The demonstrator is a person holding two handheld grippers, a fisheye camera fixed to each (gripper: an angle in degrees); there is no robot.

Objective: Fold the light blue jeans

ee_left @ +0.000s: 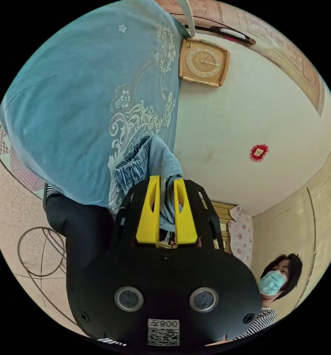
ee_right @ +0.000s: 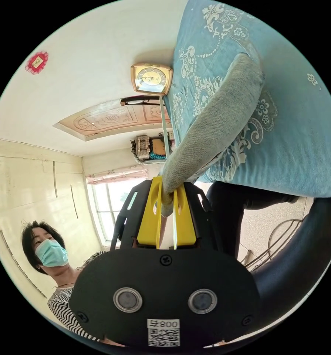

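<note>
Both jaw pairs are pinching light blue jeans (ee_left: pixel 161 166): my left gripper (ee_left: pixel 167 199) is clamping a bunched edge, my right gripper (ee_right: pixel 168 203) a rolled fold.

Daylight enters through the window (ee_right: pixel 108 207), which is glared white. Both views are sharp centrally. Fisheye bending is strong at the rims.

no legible text, clock (ee_left: pixel 204 62) numerals unreadable

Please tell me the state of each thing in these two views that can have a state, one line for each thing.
left gripper: shut on the jeans.
right gripper: shut on the jeans.
jeans: lifted, hanging between the jaws.
blue patterned cloth: spread out behind the jeans.
wall clock: hanging on the wall.
</note>
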